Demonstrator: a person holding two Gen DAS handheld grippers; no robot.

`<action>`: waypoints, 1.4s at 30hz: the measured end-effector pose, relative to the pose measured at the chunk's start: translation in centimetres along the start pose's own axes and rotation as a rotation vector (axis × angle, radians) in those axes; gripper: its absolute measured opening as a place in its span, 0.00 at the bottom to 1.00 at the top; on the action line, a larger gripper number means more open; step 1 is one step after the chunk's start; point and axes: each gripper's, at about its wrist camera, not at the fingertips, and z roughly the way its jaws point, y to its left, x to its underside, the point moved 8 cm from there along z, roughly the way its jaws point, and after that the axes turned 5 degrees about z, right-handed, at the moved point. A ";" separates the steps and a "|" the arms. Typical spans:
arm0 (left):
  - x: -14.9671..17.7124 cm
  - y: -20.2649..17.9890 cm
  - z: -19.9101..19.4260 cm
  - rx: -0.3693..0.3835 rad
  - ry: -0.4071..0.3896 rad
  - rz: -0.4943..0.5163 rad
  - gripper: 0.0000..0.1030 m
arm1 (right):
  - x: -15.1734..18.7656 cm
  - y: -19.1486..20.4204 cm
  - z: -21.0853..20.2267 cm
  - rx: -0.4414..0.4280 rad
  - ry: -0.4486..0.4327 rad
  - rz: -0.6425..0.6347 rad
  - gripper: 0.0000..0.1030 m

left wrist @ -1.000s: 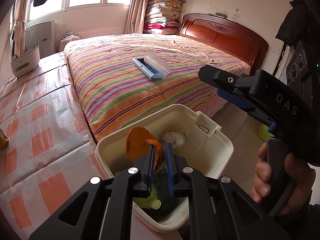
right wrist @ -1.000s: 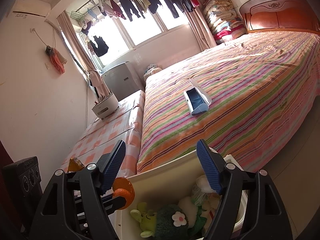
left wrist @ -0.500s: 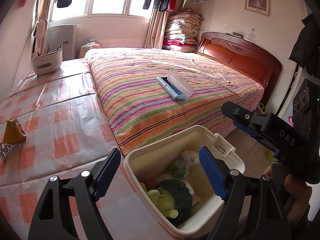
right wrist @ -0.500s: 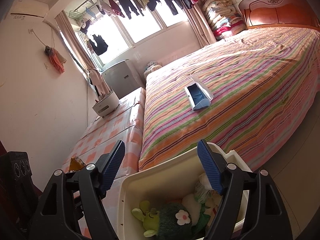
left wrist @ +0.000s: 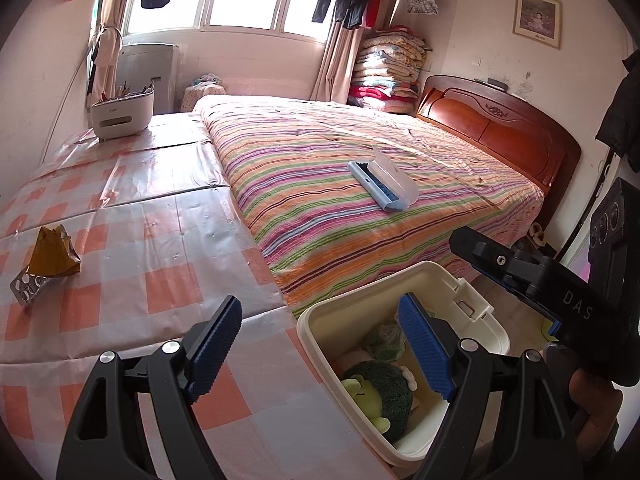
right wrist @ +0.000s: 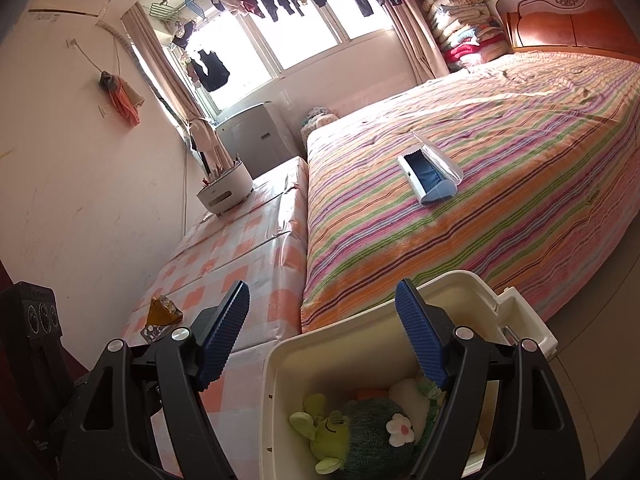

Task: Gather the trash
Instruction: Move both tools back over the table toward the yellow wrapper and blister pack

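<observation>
A cream bin (left wrist: 476,308) (right wrist: 452,292) stands at the foot of the checked surface, holding a green plush toy (left wrist: 380,384) (right wrist: 352,424) and crumpled trash. My left gripper (left wrist: 320,348) is open and empty, above the bin's left rim. My right gripper (right wrist: 322,336) is open and empty over the bin; it also shows in the left wrist view (left wrist: 520,272) at the right. A crumpled brown wrapper (left wrist: 52,252) (right wrist: 162,312) and a silver blister pack (left wrist: 26,286) (right wrist: 154,334) lie on the checked surface, far left.
A striped bed (left wrist: 360,168) carries a blue-and-white lint brush (left wrist: 384,184) (right wrist: 432,176). A white caddy (left wrist: 122,114) (right wrist: 224,190) stands at the far end of the checked plastic-covered surface (left wrist: 140,240). A wooden headboard (left wrist: 504,136) is at the right.
My left gripper opened, dropping the orange piece into the bin, then rose and swung left. The right gripper stayed open, almost still.
</observation>
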 end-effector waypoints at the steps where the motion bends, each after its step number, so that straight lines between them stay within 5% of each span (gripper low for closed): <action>1: 0.0 0.3 -0.1 -0.003 0.000 -0.006 0.76 | 0.1 0.3 0.2 -0.004 0.006 -0.002 0.72; 42: 2.9 12.2 -5.0 -0.156 0.007 -0.166 0.76 | 5.2 9.3 6.7 -0.099 0.152 -0.068 0.76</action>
